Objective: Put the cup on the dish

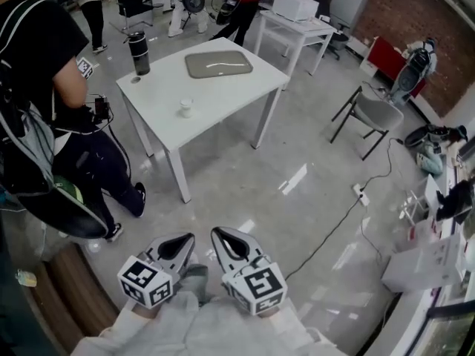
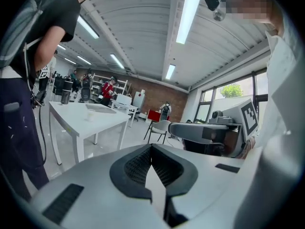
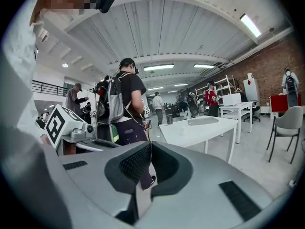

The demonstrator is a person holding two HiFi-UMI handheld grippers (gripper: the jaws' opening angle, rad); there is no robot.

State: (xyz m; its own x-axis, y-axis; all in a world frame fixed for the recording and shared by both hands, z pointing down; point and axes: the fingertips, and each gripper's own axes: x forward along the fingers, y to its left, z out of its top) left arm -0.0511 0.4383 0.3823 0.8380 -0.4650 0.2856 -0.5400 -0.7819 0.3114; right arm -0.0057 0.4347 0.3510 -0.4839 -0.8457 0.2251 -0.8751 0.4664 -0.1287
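Observation:
A small white cup (image 1: 185, 107) stands near the front of a white table (image 1: 159, 117), far ahead of me. The grey dish (image 1: 218, 64) lies further back on that table, apart from the cup. My left gripper (image 1: 178, 245) and right gripper (image 1: 226, 239) hang side by side low over the floor, well short of the table. Both are shut with nothing between the jaws. The left gripper view shows its closed tips (image 2: 151, 147), with the cup (image 2: 89, 114) and dish (image 2: 101, 108) small in the distance. In the right gripper view the tips (image 3: 150, 144) also meet, and the dish (image 3: 203, 120) lies far off.
A dark tumbler (image 1: 139, 53) stands at the table's back left corner. A person in black with a backpack (image 1: 37, 87) stands left of the table. A grey chair (image 1: 371, 113), a floor cable (image 1: 349, 213) and a second white table (image 1: 297, 24) lie to the right and behind.

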